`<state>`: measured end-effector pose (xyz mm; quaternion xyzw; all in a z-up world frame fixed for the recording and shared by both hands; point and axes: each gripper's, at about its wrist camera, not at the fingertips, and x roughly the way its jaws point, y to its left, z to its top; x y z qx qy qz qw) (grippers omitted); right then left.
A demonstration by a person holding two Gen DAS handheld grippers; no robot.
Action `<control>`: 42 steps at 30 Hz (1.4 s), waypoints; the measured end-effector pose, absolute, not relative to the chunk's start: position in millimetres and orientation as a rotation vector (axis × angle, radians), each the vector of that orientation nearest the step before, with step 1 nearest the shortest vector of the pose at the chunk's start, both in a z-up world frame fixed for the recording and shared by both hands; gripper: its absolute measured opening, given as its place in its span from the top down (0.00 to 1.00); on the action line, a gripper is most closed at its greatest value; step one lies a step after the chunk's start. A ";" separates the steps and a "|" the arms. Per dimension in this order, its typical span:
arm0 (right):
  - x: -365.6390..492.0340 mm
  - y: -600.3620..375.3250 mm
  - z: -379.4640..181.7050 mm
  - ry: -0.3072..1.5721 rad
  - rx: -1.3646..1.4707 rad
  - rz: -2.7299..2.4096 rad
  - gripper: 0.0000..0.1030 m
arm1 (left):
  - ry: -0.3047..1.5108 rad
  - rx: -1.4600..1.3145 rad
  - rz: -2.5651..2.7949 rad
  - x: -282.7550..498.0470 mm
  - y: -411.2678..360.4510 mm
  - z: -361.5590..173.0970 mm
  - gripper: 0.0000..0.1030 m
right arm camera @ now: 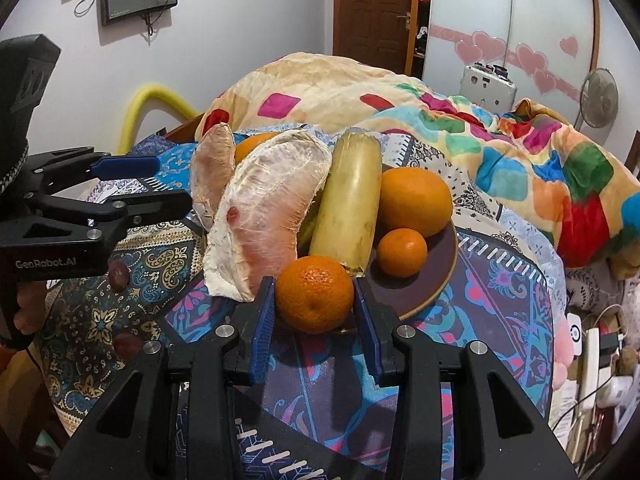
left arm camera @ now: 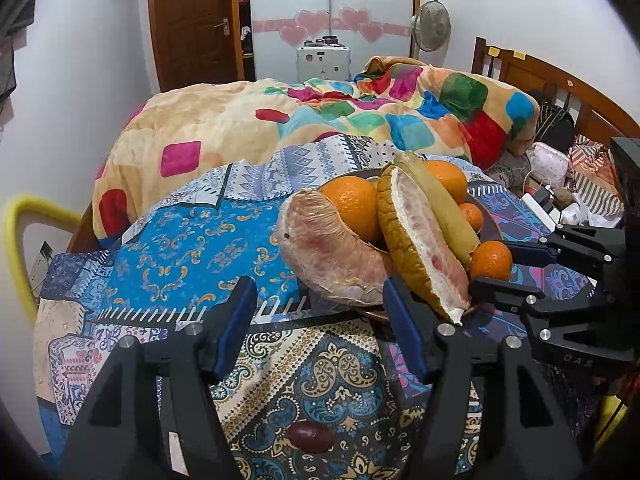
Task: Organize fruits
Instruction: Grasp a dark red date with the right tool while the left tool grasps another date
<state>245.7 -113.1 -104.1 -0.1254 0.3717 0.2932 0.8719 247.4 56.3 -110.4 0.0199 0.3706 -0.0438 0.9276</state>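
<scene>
A brown plate (right arm camera: 436, 280) on the patterned cloth holds pomelo wedges (right arm camera: 260, 216), a yellow-green long fruit (right arm camera: 352, 208), a large orange (right arm camera: 416, 200) and a small mandarin (right arm camera: 402, 252). My right gripper (right arm camera: 316, 292) has its blue pads on both sides of a mandarin (right arm camera: 314, 294) at the plate's near rim; in the left wrist view it (left arm camera: 516, 268) holds that mandarin (left arm camera: 491, 260). My left gripper (left arm camera: 320, 300) is open and empty, just left of the plate (left arm camera: 490, 232), near a peeled pomelo wedge (left arm camera: 332, 252). A dark red date (left arm camera: 310, 437) lies below it.
Two more dark dates (right arm camera: 120, 274) lie on the cloth left of the plate. A colourful quilt (left arm camera: 280, 120) is heaped behind. Cluttered cables and bags (left arm camera: 560, 196) lie at the right by the wooden headboard. A yellow tube (left arm camera: 16, 240) arches at the left.
</scene>
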 end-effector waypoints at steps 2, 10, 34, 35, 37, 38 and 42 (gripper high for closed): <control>246.2 -115.0 -104.2 0.781 -0.258 0.599 0.55 | 0.760 0.040 -0.085 245.1 58.3 -109.4 0.37; 239.6 -126.0 -99.6 0.793 -0.229 0.589 0.51 | 0.754 0.032 -0.071 229.5 64.8 -104.8 0.37; 166.6 -85.2 -89.3 0.766 -0.188 0.705 0.51 | 0.757 -0.008 -0.021 124.4 83.7 -104.8 0.32; 167.1 -80.0 -95.2 0.780 -0.197 0.709 0.51 | 0.765 -0.011 -0.023 123.3 85.3 -108.2 0.32; 166.5 -75.3 -101.2 0.795 -0.208 0.713 0.51 | 0.777 -0.014 -0.026 121.2 88.4 -114.2 0.32; 167.8 -72.2 -105.7 0.810 -0.211 0.718 0.51 | 0.779 -0.014 -0.025 120.3 89.4 -116.4 0.32; 169.8 -63.7 -117.0 0.852 -0.220 0.736 0.51 | 0.788 -0.020 -0.031 121.2 92.3 -125.2 0.32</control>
